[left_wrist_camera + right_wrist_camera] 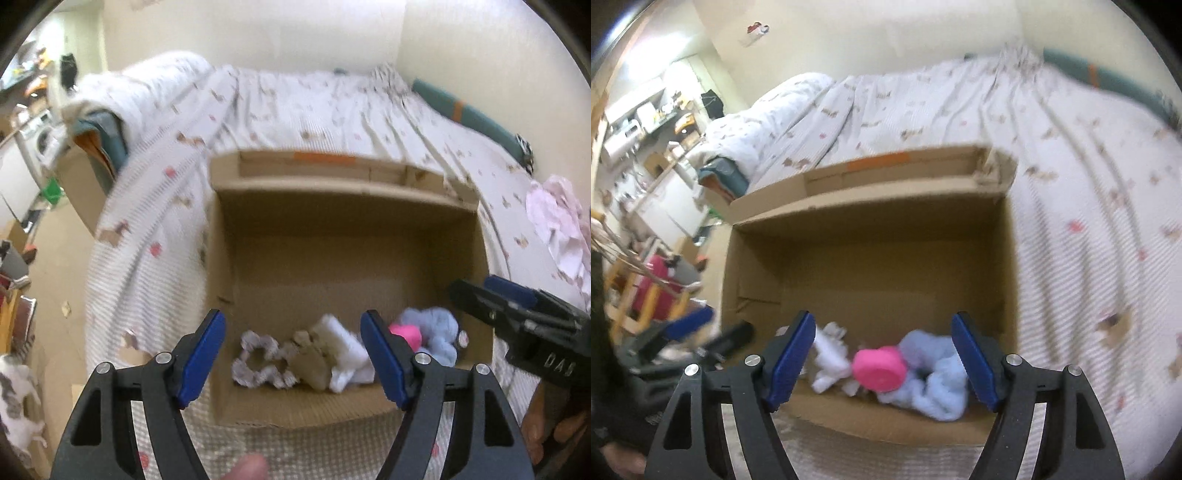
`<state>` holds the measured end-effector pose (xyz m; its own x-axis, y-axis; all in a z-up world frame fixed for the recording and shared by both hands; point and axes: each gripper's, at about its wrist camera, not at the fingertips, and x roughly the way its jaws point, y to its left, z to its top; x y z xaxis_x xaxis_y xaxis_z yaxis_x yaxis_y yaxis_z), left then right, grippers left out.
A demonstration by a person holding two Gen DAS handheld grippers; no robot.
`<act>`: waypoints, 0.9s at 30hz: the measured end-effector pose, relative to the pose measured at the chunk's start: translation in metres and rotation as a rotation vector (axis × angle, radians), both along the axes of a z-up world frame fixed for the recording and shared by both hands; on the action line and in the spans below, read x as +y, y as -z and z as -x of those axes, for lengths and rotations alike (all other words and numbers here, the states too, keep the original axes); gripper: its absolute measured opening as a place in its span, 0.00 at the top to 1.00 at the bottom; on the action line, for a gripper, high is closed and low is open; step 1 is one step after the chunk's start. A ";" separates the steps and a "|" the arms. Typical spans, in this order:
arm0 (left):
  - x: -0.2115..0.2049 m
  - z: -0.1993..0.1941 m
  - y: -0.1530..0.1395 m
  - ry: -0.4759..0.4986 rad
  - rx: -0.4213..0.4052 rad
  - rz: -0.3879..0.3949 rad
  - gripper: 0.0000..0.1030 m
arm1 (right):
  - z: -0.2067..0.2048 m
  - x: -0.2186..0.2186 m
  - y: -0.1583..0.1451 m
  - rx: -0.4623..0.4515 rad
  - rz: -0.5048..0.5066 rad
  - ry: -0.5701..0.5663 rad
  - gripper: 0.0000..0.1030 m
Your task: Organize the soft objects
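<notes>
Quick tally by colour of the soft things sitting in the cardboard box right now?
White: 1, fluffy item
Light blue: 1, plush item
Pink: 1, round item
Beige: 1, soft item
Grey-and-white patterned: 1, scrunchie
Total: 5, all at the near end of the cardboard box

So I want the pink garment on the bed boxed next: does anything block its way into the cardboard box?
Nothing visible does. The pink garment lies on the bed beside the cardboard box, whose top is open. The right gripper hovers at that side, open and empty.
</notes>
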<state>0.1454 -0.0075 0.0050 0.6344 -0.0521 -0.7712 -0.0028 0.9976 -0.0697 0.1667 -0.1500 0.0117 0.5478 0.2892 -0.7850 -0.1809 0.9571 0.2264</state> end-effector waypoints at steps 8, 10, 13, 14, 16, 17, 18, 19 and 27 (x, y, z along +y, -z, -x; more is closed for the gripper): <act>0.025 0.035 -0.031 -0.072 -0.126 -0.009 0.05 | 0.033 -0.006 -0.025 -0.080 -0.007 0.018 0.21; 0.029 0.046 -0.035 -0.062 -0.132 0.000 0.02 | 0.042 -0.007 -0.031 -0.103 -0.011 0.019 0.08; 0.032 0.063 -0.036 -0.069 -0.122 -0.002 0.01 | 0.058 -0.008 -0.034 -0.120 -0.001 0.033 0.00; 0.033 0.068 -0.035 -0.072 -0.115 -0.001 0.01 | 0.063 -0.008 -0.034 -0.119 0.005 0.035 0.00; 0.034 0.077 -0.034 -0.078 -0.108 0.000 0.01 | 0.071 -0.008 -0.035 -0.123 0.021 0.037 0.00; 0.035 0.083 -0.035 -0.080 -0.113 -0.001 0.01 | 0.075 -0.007 -0.035 -0.126 0.031 0.040 0.00; 0.036 0.089 -0.037 -0.082 -0.122 -0.003 0.01 | 0.080 -0.008 -0.035 -0.127 0.037 0.042 0.00; 0.035 0.093 -0.038 -0.083 -0.130 -0.007 0.01 | 0.086 -0.008 -0.035 -0.124 0.041 0.045 0.00; 0.026 0.120 -0.027 -0.085 -0.069 -0.035 0.01 | 0.114 -0.018 -0.028 -0.095 0.033 0.088 0.00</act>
